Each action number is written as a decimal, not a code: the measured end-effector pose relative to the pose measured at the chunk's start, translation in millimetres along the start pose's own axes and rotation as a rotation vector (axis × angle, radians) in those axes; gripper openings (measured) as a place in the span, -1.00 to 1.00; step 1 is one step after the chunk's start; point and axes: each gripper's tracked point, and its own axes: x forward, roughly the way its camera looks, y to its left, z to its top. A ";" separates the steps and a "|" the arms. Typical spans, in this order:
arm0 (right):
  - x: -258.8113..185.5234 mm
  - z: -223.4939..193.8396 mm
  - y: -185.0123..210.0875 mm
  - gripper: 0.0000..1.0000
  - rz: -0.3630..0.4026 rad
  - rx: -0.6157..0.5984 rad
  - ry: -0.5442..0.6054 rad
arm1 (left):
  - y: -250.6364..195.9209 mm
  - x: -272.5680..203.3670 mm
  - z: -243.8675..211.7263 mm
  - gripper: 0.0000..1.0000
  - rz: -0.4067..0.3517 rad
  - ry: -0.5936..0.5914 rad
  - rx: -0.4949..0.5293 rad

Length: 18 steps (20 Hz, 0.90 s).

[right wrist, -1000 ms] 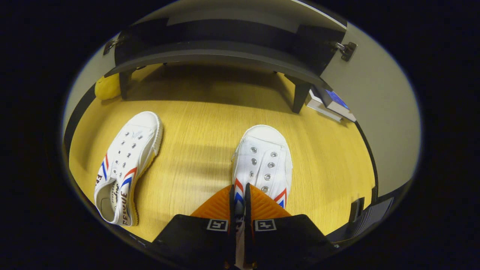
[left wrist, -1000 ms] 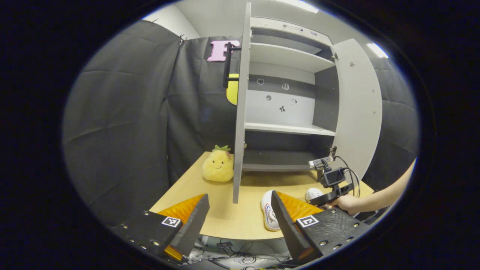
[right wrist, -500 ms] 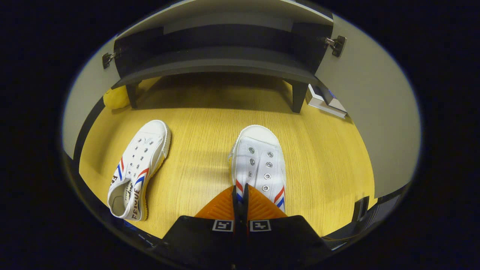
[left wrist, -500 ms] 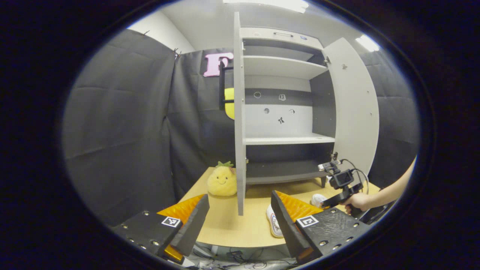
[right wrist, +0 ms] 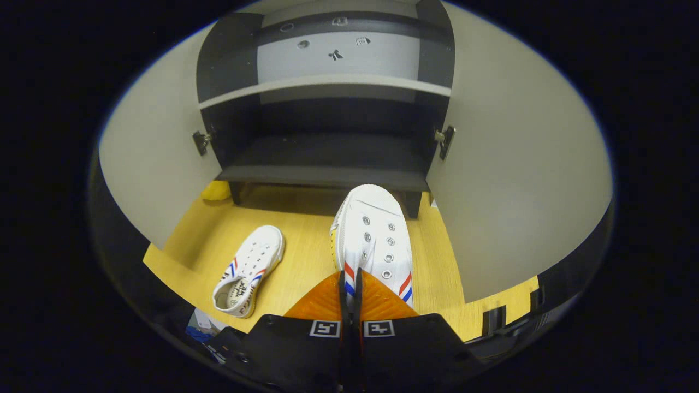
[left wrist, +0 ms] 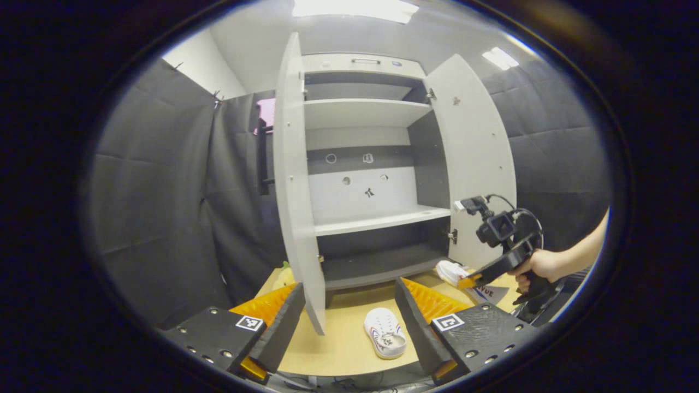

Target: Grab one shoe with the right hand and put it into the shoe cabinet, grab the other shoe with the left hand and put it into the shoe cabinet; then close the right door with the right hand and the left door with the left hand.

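Two shoes: right tongs (right wrist: 349, 284) pinch one (right wrist: 371, 234), seemingly aloft; left tongs (left wrist: 349, 311) spread.

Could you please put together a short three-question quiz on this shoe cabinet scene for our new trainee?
1. True or false: the right claw is shut on a white canvas shoe with red and blue stripes.
2. Where does the other white canvas shoe lie: A) on the wooden table, B) in the grey shoe cabinet?
3. How is the left claw set?

Key: 1 true; 2 A; 3 open, holding nothing.
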 end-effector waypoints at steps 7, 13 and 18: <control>-65.2 100.0 12.8 -0.97 0.051 0.027 -0.226 | -22.3 10.8 6.3 0.89 -0.065 0.005 -0.025; -88.7 179.3 15.1 -0.97 0.067 0.011 -0.363 | -20.9 23.8 18.6 0.87 -0.047 0.007 -0.019; -77.9 244.3 15.4 -1.00 0.084 0.028 -0.431 | -22.1 38.4 35.0 0.89 -0.031 -0.004 -0.019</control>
